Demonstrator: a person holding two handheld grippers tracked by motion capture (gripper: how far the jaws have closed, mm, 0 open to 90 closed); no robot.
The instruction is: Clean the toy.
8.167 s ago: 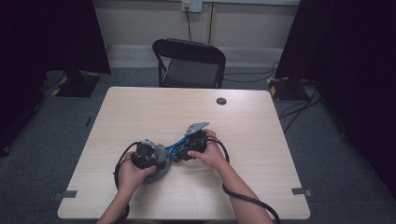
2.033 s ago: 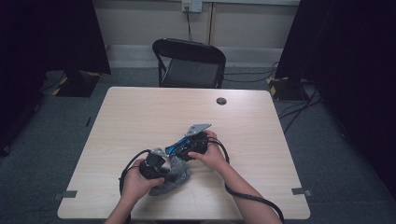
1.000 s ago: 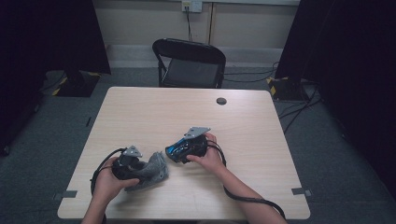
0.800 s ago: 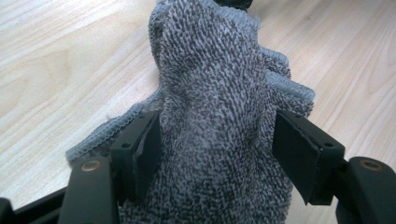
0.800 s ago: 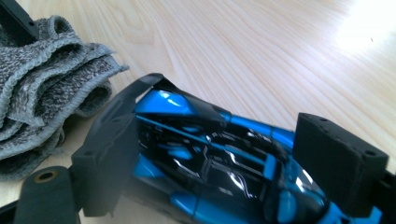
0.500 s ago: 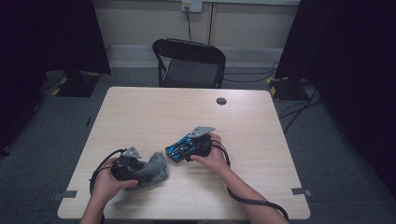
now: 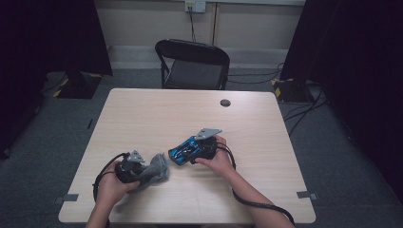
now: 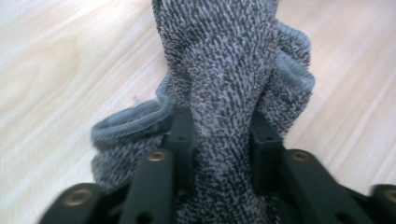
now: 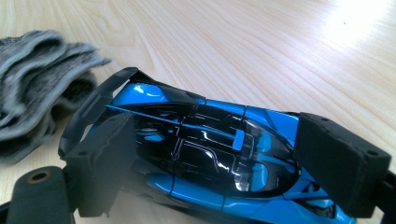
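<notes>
- On the table, my left gripper clamps the grey cloth.
- Beside it, my right gripper pinches the blue toy car; wiping seems paused, cloth and car apart.

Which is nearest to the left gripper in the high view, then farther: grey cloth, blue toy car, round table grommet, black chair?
From the left gripper:
1. Grey cloth, pinched in its jaws.
2. Blue toy car, up-right, in the right gripper.
3. Round table grommet, near the far edge.
4. Black chair, behind the table.
</notes>
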